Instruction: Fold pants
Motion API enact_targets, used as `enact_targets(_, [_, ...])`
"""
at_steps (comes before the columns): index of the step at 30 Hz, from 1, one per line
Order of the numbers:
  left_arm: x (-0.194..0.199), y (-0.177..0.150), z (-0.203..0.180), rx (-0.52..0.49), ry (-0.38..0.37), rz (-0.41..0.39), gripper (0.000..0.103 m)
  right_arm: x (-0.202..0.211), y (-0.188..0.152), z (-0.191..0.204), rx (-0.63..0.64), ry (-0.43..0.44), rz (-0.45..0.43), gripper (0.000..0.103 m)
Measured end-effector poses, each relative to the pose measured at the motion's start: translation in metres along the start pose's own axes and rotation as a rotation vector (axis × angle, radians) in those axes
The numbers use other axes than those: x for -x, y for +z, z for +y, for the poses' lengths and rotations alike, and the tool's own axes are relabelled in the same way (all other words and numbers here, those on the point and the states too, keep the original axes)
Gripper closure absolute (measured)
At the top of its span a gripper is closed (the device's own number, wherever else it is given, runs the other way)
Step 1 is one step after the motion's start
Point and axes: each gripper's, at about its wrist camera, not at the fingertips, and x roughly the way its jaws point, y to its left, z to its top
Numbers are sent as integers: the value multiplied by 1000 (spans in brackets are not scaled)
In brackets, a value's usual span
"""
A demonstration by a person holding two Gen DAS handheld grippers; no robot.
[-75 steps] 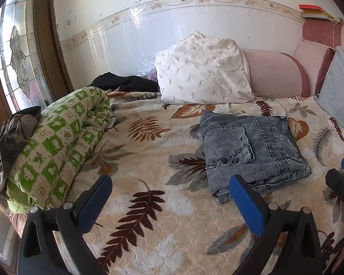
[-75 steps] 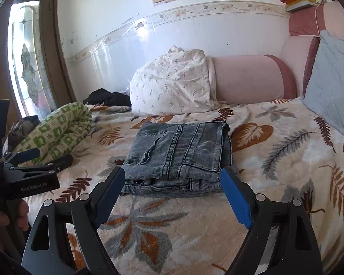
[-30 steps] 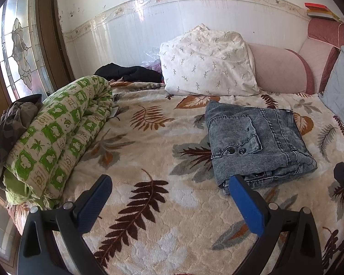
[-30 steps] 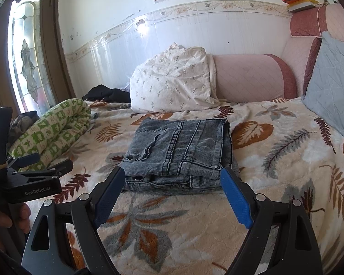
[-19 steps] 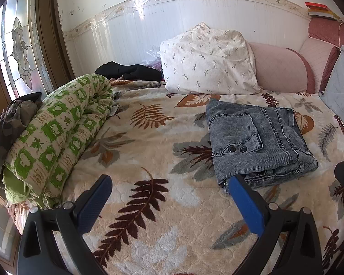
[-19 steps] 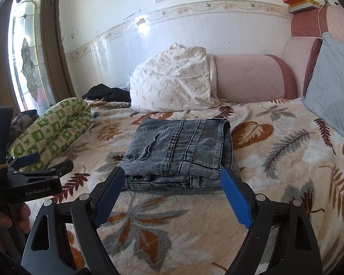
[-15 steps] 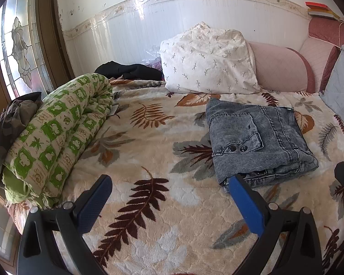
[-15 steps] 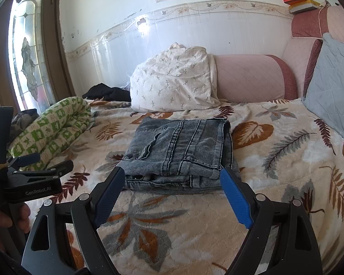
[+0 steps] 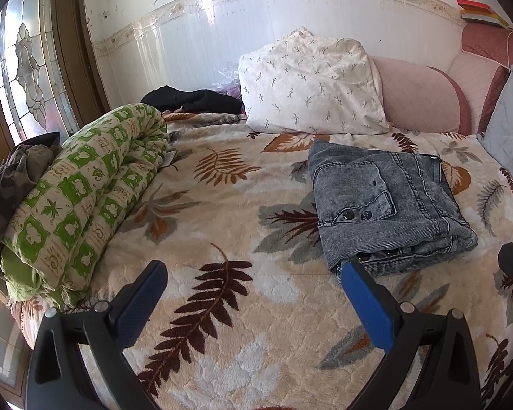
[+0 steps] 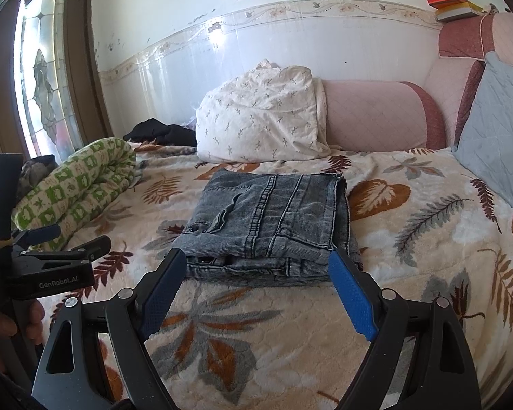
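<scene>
Fingers, right gripper (image 10: 253, 268): blue pads (image 10: 350, 299) stood wide apart with nothing between them, hanging above the bedspread (image 10: 410, 273) just short of the jeans' near edge.
Fingers, left gripper (image 9: 253, 283): jaws likewise spread wide and empty, over bare bedspread to the left of the jeans; its right pad (image 9: 366, 304) sat in front of the pile's near-left corner in its own view, without pressing on it.
Left gripper seen from the right camera: black body at the left border, gripped by a hand (image 10: 7, 328) from below.
Containers: the bed was the only carrier; it bore the jeans, a white sprigged pillow (image 9: 307, 85), a pink bolster (image 9: 417, 97), a grey cushion (image 10: 496, 150), a rolled green-and-cream quilt (image 9: 82, 198) and a black garment (image 9: 191, 99).
Change from earlier frames: over the last second nothing shifted; both grippers kept their places and their wide spread, and the pile lay as it had. Against the oldest pictures, both views were framed slightly differently.
Jeans (image 10: 273, 218): grey washed denim, folded into a compact, roughly rectangular stack of several layers, lying flat near the middle of the bed, closer to the pillow end than to the near edge.
Jeans, detail: a back pocket with two dark studs (image 9: 355, 215) faced up on the left half; seams ran along the top layer; layered edges showed at the near side.
Quilt: lay along the bed's left edge, well apart from the jeans.
</scene>
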Motion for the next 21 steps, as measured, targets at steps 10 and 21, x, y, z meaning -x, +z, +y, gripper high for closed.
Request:
enact_targets(10, [0, 0, 0, 0, 2, 1, 0, -2, -1, 2, 11, 3, 9, 18])
enact_targets(21, [-1, -1, 0, -2, 0, 4, 0, -4, -2, 5, 21, 5, 16, 18])
